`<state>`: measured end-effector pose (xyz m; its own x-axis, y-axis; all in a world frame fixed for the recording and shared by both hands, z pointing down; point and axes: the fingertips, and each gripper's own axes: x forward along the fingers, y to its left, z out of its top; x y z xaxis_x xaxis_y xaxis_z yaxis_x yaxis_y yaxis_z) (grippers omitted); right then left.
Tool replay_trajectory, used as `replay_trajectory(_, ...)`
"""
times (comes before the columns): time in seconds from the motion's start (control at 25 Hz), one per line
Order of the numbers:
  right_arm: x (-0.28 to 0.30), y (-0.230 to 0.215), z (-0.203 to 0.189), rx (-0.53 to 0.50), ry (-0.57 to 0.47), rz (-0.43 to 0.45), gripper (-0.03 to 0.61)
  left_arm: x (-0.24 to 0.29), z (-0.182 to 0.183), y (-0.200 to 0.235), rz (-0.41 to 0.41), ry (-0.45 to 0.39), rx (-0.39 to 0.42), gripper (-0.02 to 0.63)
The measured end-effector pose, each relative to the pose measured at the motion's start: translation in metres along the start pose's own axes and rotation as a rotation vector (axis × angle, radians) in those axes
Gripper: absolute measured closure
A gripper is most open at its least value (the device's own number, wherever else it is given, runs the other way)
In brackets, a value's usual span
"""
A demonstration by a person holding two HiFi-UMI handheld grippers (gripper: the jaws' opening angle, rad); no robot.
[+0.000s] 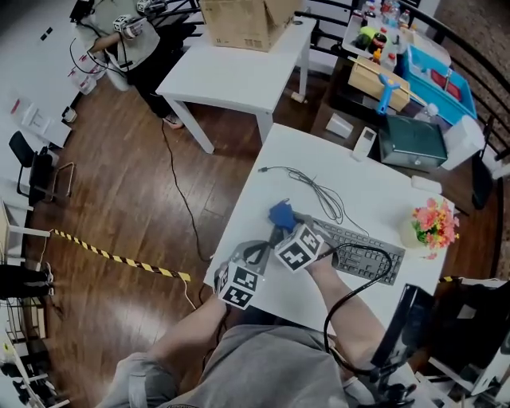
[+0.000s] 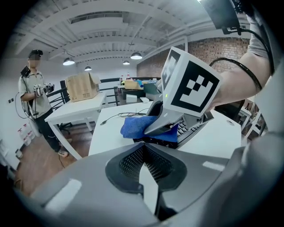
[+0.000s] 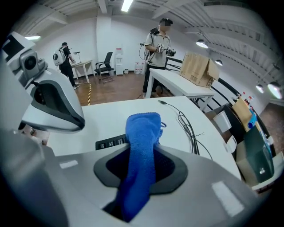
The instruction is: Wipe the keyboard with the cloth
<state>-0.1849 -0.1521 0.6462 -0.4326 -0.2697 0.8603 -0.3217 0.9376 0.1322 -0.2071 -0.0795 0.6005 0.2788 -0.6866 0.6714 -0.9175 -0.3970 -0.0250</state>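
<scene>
A blue cloth [image 1: 280, 213] hangs from my right gripper [image 1: 280, 226], which is shut on it. The cloth's free end rests on the left end of the grey keyboard [image 1: 362, 253] on the white table [image 1: 374, 191]. In the right gripper view the cloth [image 3: 142, 133] runs out between the jaws, and black keys of the keyboard [image 3: 111, 142] show just beyond. My left gripper [image 1: 261, 249] hovers close beside the right one, near the table's front-left edge, with its jaws together and nothing in them. From the left gripper view, the cloth [image 2: 137, 125] covers the keyboard's end [image 2: 191, 128].
A loose grey cable [image 1: 319, 191] lies behind the keyboard. A pot of flowers [image 1: 434, 223] stands at the right edge and a dark monitor [image 1: 410, 323] at the near right. Another white table with a cardboard box [image 1: 239, 20] stands further back, with a person [image 3: 159, 42] beside it.
</scene>
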Motion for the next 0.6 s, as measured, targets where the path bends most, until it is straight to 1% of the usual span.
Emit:
replay_trajectory(0.12, 0.002, -0.001, -0.001, -0.02, 0.013, -0.005, 0.468, 0.003, -0.001, 0.001, -0.009, 0.009, 0.009, 0.62)
replay_trajectory(0.28, -0.006, -0.009, -0.015, 0.009, 0.022, -0.014, 0.468, 0.009, 0.0, -0.004, -0.027, 0.017, 0.024, 0.62)
replay_trajectory(0.44, -0.026, -0.024, -0.042, 0.071, 0.04, -0.038, 0.468, 0.015, 0.012, -0.017, -0.066, 0.006, 0.043, 0.62)
replay_trajectory(0.6, -0.044, -0.044, -0.085, 0.136, 0.071, -0.072, 0.468, 0.027, 0.026, -0.037, -0.099, -0.002, 0.067, 0.62)
